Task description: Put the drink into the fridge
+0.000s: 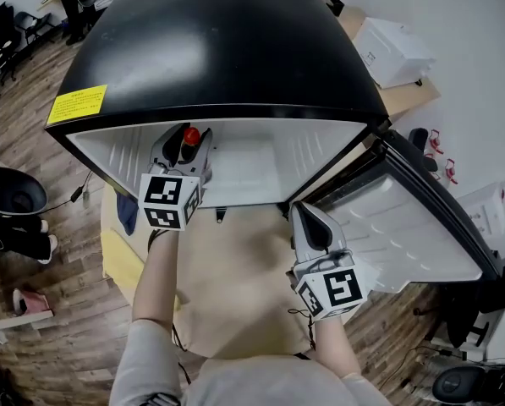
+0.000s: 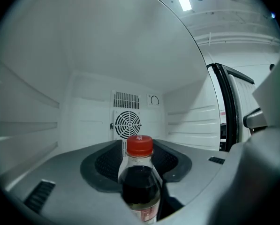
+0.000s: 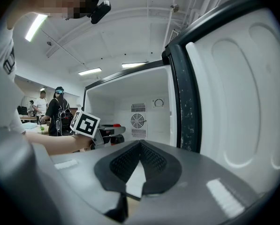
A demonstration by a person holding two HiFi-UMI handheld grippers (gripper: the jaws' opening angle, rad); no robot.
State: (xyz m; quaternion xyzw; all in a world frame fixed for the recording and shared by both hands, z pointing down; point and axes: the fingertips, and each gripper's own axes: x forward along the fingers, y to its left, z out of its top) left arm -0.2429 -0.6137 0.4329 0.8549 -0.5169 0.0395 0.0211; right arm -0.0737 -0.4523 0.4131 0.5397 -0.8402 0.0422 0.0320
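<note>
LEFT: my left gripper (image 2: 137, 149), jaws apart around 1 upright drink bottle (image 2: 140, 186), red cap, gap on its right side | PLACE: inside fridge (image 2: 32, 125) opening | FAR: fan grille (image 2: 127, 123) on back wall | RIGHT: my right gripper (image 3: 140, 144), jaws together, empty, beside open fridge door (image 3: 238, 102)

One fridge (image 1: 227, 49), with one door (image 1: 404, 218) swung open. One yellow sticker (image 1: 77, 105) sits at the front left corner of its black top. One drink bottle (image 2: 140, 182) with one red cap (image 2: 140, 145) is near the left end of the fridge's front edge. On the back wall are one round fan grille (image 2: 128, 123) and one dial (image 2: 154, 100). Two grippers are in view, the left gripper (image 1: 184, 146) and the right gripper (image 1: 303, 214), each carrying one marker cube (image 1: 169, 201).
</note>
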